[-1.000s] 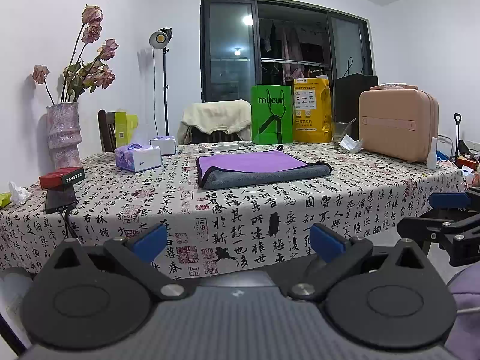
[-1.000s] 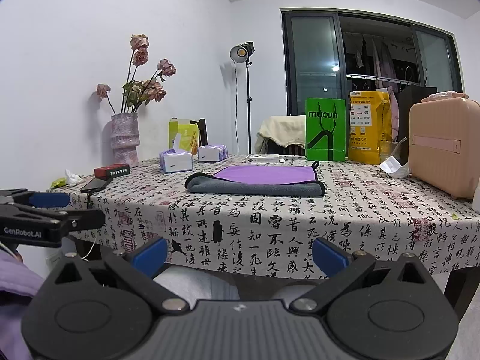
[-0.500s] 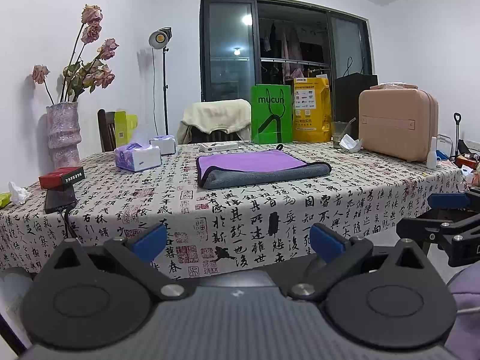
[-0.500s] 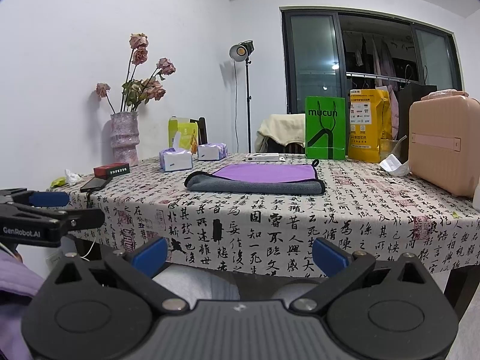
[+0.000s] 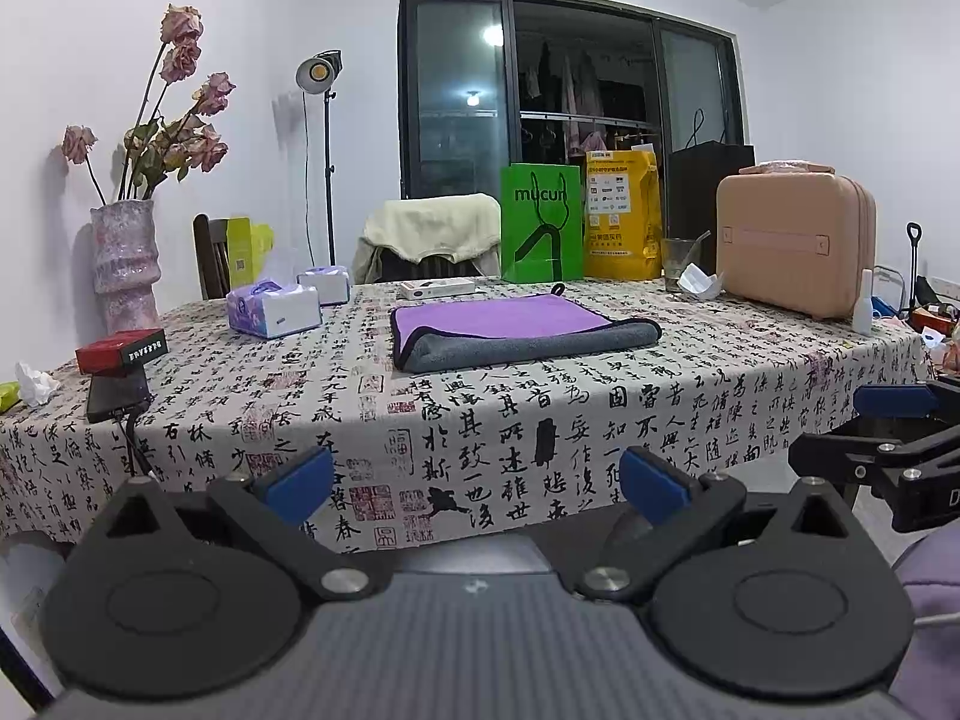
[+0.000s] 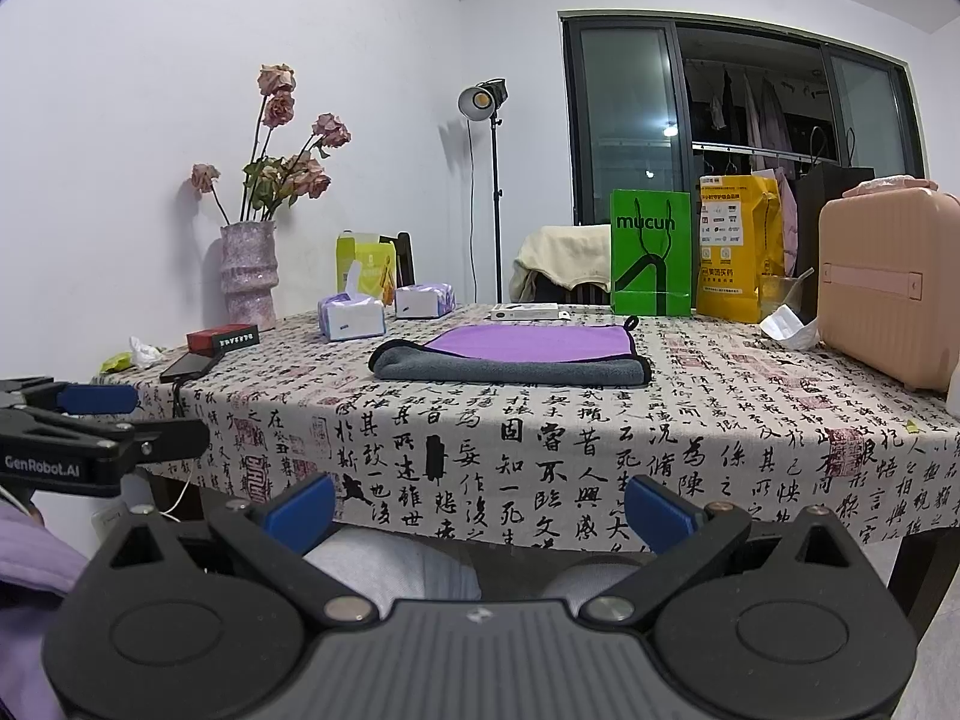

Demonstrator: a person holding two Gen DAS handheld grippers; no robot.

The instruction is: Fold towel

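Observation:
A towel (image 5: 516, 333), purple on top with a grey underside, lies folded flat on the middle of the table; it also shows in the right wrist view (image 6: 516, 354). My left gripper (image 5: 477, 483) is open and empty, held below and in front of the table's near edge. My right gripper (image 6: 480, 507) is open and empty, also below the table's front edge. Each gripper shows at the side of the other's view: the right gripper (image 5: 888, 420) and the left gripper (image 6: 102, 414).
The table (image 5: 540, 414) has a calligraphy-print cloth. On it stand a vase with dried roses (image 5: 123, 264), tissue boxes (image 5: 273, 309), a red box (image 5: 120, 348), a phone (image 5: 114, 396), a green bag (image 5: 543, 231), a yellow bag (image 5: 621, 213) and a pink case (image 5: 792, 237).

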